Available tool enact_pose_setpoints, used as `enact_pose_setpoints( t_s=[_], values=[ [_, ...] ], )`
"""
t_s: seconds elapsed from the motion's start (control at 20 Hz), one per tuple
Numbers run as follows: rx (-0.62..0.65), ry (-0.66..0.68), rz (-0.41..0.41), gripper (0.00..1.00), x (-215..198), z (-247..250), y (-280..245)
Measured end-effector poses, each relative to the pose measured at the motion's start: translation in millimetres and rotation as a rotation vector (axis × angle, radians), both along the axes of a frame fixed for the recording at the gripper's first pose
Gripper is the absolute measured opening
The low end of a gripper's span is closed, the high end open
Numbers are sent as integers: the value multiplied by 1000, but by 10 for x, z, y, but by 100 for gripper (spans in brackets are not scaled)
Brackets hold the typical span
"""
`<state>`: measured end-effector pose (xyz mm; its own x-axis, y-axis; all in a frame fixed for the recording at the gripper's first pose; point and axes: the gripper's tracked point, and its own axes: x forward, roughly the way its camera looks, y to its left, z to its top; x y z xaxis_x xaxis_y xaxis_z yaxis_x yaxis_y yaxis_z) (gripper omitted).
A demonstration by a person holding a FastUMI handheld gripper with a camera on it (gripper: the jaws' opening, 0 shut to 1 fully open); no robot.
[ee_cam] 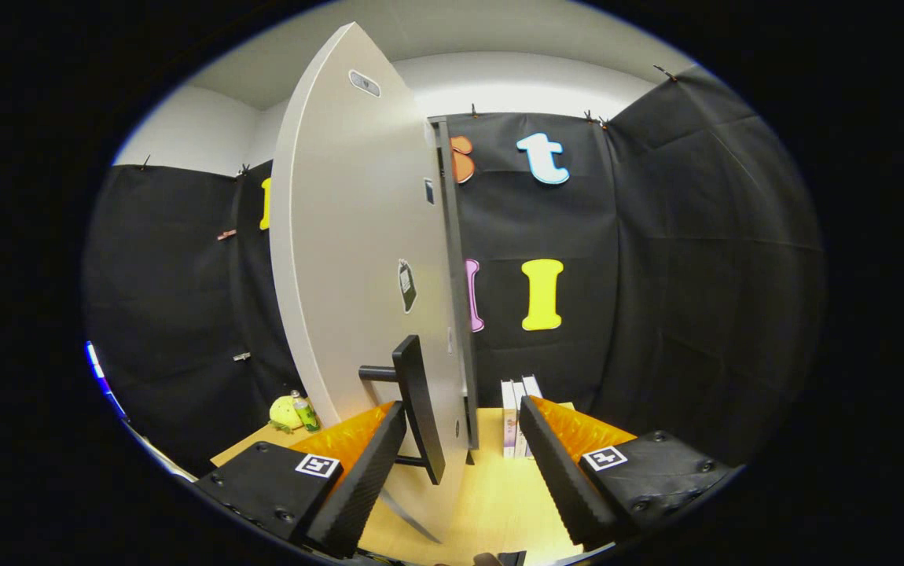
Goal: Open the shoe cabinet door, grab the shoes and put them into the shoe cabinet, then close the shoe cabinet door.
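**Door swing by the handle, tongs held wide**

Nearest, the tongs (464, 464) are seen spread wide, gripping nothing; the dark bar handle (418, 405) stands between the fingers, close to the left one, contact not resolvable. The shoe cabinet door (358, 259), seen at a steep angle, appears partly swung, so the step in hand is judged to be a door movement. A good swing would be obtained if the handle were kept centred between the fingers and the door's arc followed rather than forced straight. Beyond, boxes (518, 417) stand upright on the wooden surface (491, 495); a yellow toy (285, 412) and small bottle (306, 415) lie left of the door. No shoes can be made out.
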<state>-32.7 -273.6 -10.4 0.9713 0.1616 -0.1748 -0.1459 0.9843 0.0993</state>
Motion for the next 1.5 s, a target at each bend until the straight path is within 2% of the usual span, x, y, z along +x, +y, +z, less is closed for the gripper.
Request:
enact_pose_setpoints(
  t_s=[0.4, 0.65, 0.95, 1.5],
  values=[
    [-2, -5, 15, 96, 106, -24, 709],
    [39, 11, 14, 96, 278, -102, 1104],
    [0, -11, 15, 96, 480, -111, 1565],
    [-5, -19, -14, 97, 789, -179, 2152]
  ],
)
